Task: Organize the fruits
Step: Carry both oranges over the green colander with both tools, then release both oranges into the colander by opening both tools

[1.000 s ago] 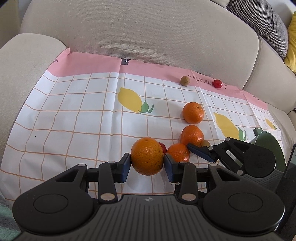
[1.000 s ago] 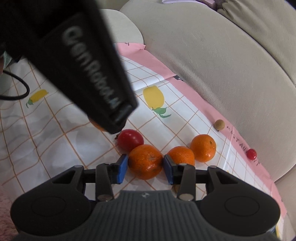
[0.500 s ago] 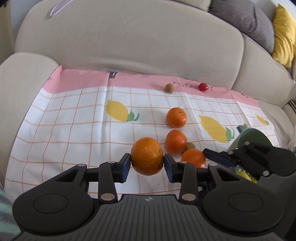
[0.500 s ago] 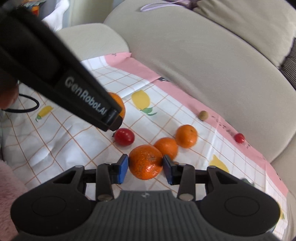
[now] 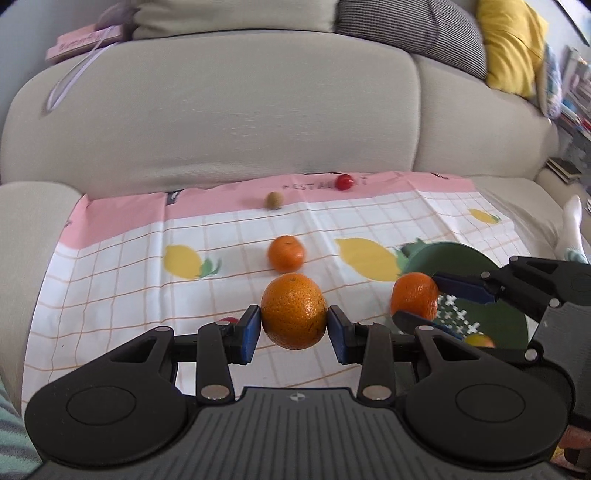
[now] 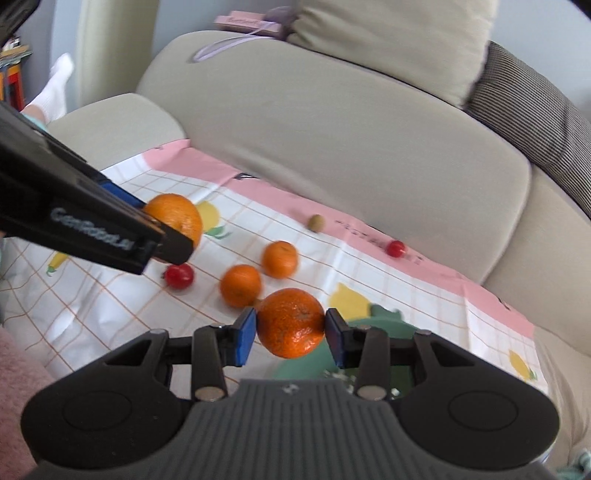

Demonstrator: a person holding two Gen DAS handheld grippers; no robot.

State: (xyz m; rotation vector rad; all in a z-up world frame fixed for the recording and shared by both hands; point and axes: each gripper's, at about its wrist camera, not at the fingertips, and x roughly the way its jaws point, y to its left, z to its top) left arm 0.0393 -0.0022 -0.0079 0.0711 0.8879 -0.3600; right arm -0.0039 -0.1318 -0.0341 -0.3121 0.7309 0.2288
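Observation:
My left gripper (image 5: 293,329) is shut on a large orange (image 5: 293,311) and holds it above the checked cloth (image 5: 129,280). My right gripper (image 6: 290,334) is shut on a smaller orange (image 6: 290,323) and holds it over the near edge of the green bowl (image 6: 306,369); in the left wrist view this orange (image 5: 414,301) hangs beside the bowl (image 5: 450,256). Two more oranges (image 6: 241,285) (image 6: 279,259), a red tomato (image 6: 179,276), a small brown fruit (image 6: 316,222) and a small red fruit (image 6: 395,248) lie on the cloth.
The cloth lies on a beige sofa seat, with the backrest (image 5: 221,122) behind it. A striped cushion (image 5: 410,27) and a yellow cushion (image 5: 513,44) lie on top. A yellow fruit (image 5: 478,339) sits in the bowl. The left gripper's body (image 6: 74,229) crosses the right wrist view.
Both grippers have lifted their oranges off the cloth. The right gripper has carried its orange to the right, to the green bowl.

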